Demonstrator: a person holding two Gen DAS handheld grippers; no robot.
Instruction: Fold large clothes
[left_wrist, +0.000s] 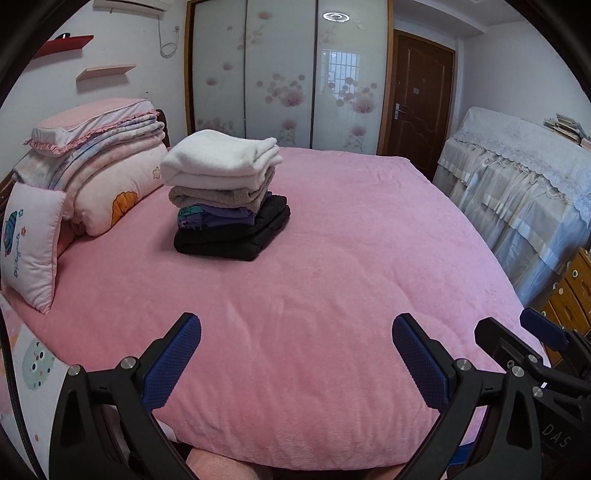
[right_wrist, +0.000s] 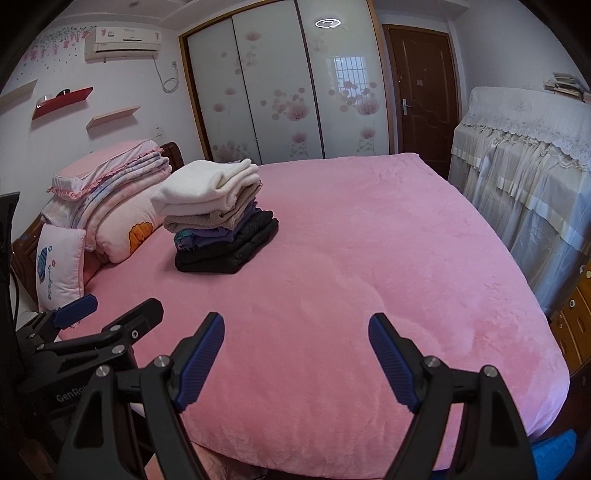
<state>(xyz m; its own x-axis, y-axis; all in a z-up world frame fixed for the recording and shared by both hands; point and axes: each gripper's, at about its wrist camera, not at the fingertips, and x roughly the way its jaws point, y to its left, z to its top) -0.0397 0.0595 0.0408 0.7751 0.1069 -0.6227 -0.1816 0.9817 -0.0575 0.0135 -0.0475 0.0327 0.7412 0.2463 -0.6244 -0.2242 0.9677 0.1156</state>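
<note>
A stack of folded clothes (left_wrist: 229, 195) sits on the pink bed (left_wrist: 332, 280), left of its middle: white on top, then beige, purple and black. The same stack of folded clothes (right_wrist: 218, 218) shows in the right wrist view on the bed (right_wrist: 351, 277). My left gripper (left_wrist: 295, 332) hovers open over the near edge of the bed, nothing between its blue pads. My right gripper (right_wrist: 295, 328) is open too, empty, beside the left one. The right gripper (left_wrist: 517, 332) appears at the right of the left wrist view; the left gripper (right_wrist: 110, 306) at the left of the right wrist view.
Folded quilts and a pillow (left_wrist: 99, 166) pile up at the bed's head, with a small cushion (left_wrist: 29, 243) below. A cloth-covered cabinet (left_wrist: 517, 192) stands right of the bed, wooden drawers (left_wrist: 569, 295) near it. A wardrobe (left_wrist: 288, 74) and a door (left_wrist: 421, 96) lie beyond.
</note>
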